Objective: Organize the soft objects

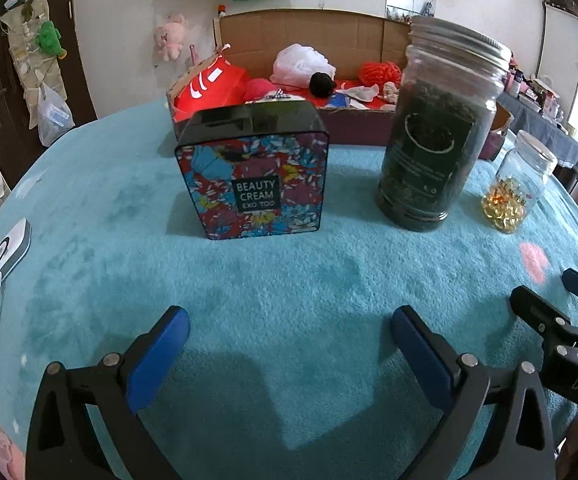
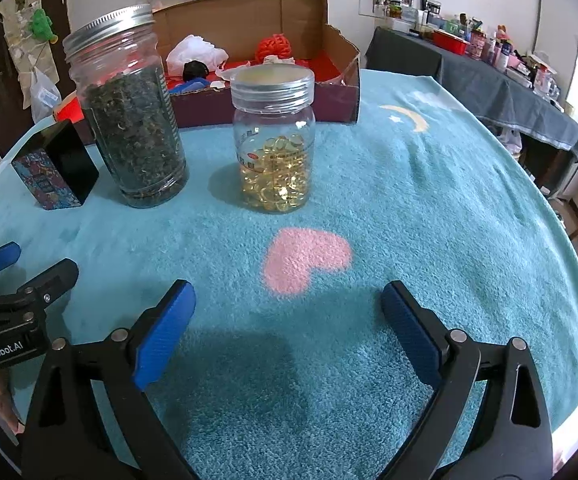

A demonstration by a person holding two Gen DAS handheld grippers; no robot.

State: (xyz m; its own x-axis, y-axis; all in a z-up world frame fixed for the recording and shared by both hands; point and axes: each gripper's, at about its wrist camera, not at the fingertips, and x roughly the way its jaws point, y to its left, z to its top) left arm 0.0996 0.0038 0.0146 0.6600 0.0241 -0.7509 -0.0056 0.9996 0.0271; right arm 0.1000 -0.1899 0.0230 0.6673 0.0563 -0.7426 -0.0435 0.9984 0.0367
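Observation:
A cardboard box [image 1: 321,32] [image 2: 341,64] at the far side of the table holds soft things: a red bag [image 1: 209,84], a white mesh puff [image 1: 303,62] [image 2: 197,54], a black yarn ball [image 1: 322,83] [image 2: 195,70], orange-red yarn [image 1: 381,72] [image 2: 275,46] and a pink ball [image 1: 259,90]. My left gripper [image 1: 289,344] hovers open over the teal blanket in front of the floral tin [image 1: 253,176], with nothing between its fingers. My right gripper [image 2: 289,328] is open too, empty, just short of the pink heart patch [image 2: 305,260].
A tall jar of dark tea leaves [image 1: 437,128] [image 2: 129,112] and a smaller jar of yellow capsules [image 1: 517,188] [image 2: 275,140] stand between the grippers and the box. A white device with a cable [image 1: 5,256] lies at the left edge. A cluttered side table [image 2: 489,72] is at the right.

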